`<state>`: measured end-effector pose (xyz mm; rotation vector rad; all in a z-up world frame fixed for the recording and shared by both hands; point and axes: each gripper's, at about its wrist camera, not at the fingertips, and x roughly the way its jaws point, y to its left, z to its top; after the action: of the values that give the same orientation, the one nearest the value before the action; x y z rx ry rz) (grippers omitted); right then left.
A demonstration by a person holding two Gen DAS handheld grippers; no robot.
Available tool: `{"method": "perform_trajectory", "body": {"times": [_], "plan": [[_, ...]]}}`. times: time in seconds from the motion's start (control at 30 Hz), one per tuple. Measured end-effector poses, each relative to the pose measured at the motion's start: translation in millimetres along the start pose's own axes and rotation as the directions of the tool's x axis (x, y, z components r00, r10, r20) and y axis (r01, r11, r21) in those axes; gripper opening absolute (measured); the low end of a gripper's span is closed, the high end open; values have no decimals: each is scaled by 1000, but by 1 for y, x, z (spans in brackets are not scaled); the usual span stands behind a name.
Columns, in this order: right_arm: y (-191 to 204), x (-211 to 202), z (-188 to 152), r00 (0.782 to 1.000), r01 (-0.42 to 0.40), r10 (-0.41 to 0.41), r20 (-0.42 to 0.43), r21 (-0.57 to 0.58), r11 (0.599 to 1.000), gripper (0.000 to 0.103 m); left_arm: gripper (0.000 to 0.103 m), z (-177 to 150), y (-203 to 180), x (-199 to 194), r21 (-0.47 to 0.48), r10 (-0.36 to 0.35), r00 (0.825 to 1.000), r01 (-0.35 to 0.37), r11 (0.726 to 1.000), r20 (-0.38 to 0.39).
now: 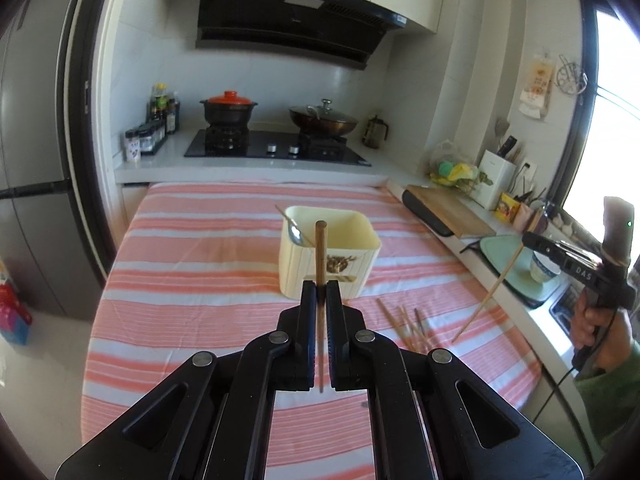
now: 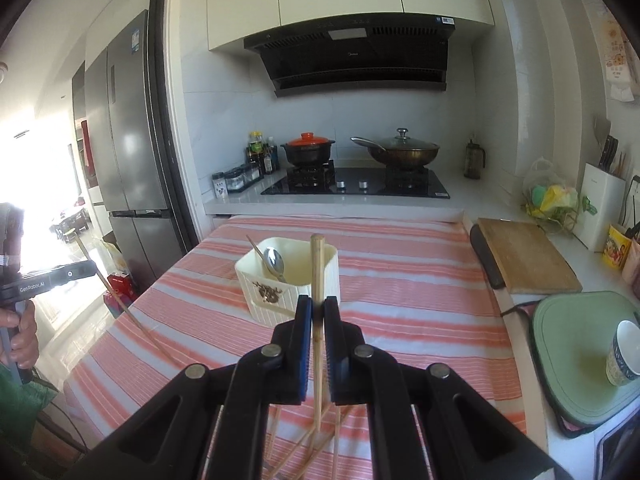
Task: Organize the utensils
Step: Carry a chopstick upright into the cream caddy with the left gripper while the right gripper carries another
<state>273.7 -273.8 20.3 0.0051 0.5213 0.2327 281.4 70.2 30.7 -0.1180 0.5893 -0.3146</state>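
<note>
chopsticks: one dark [image 1: 320, 256] upright, pinched in left gripper [image 1: 320, 292]; one pale [image 2: 317, 276] upright, pinched in right gripper [image 2: 318, 308]; loose ones [image 1: 408, 326] on striped cloth [image 1: 192, 264] beside cream holder [image 1: 320, 276]; spoon [image 1: 295, 233] inside

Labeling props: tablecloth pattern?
Salmon-pink and white horizontal stripes on the tablecloth; clearest in the left wrist view.
</note>
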Motion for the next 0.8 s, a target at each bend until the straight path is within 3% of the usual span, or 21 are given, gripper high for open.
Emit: {"method": "perform_trajectory", "body": {"times": [0.37,0.6,0.8], "plan": [[10,22,31,1000,-31,31,5,-22,999,7,3,32,2,-2,9,-14,999,14,1000,35],[11,48,70,998,-39,40,38,-26,999,7,3,87,4,12,-6,-9,992,10,1000,127],[15,83,118,992,-51,53,111,-20,999,7,3,135,5,55,-17,37,975,-34,999,220]]}}
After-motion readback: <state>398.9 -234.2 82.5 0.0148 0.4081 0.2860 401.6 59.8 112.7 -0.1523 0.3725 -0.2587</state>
